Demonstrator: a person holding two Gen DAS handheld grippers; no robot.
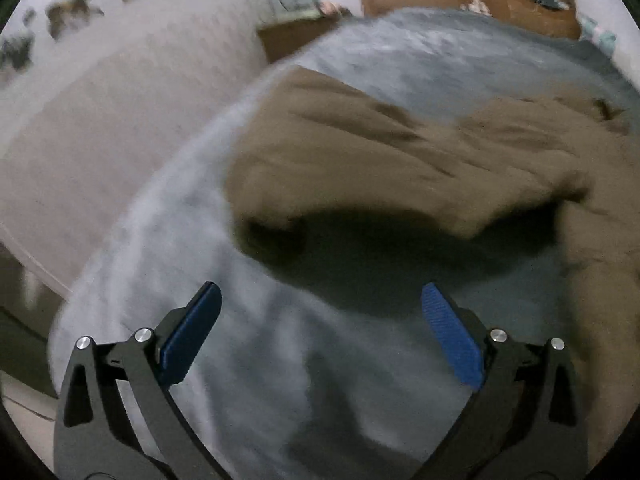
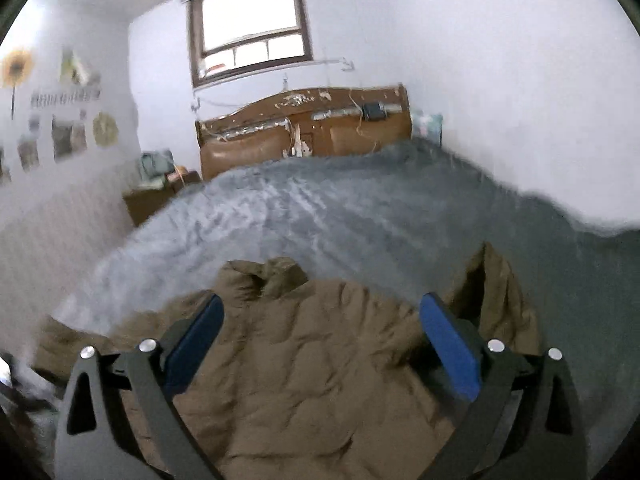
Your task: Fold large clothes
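A grey blanket [image 2: 320,208] covers the bed, whose brown headboard [image 2: 304,132] (its surface peeling) stands under a window [image 2: 250,24]. Pictures [image 2: 68,136] hang on the white wall beside a low nightstand [image 2: 156,196].

The left wrist camera looks steeply down over the grey bedspread [image 1: 248,360] near the bed's side edge. The right wrist camera faces more level toward the headboard [image 2: 304,128] and window [image 2: 250,24]; both share the brown coat [image 2: 312,380] and the bedspread

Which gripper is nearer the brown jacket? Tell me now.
Right. The right gripper hangs open directly over the brown jacket; the left gripper is open over the grey bedcover, short of it.
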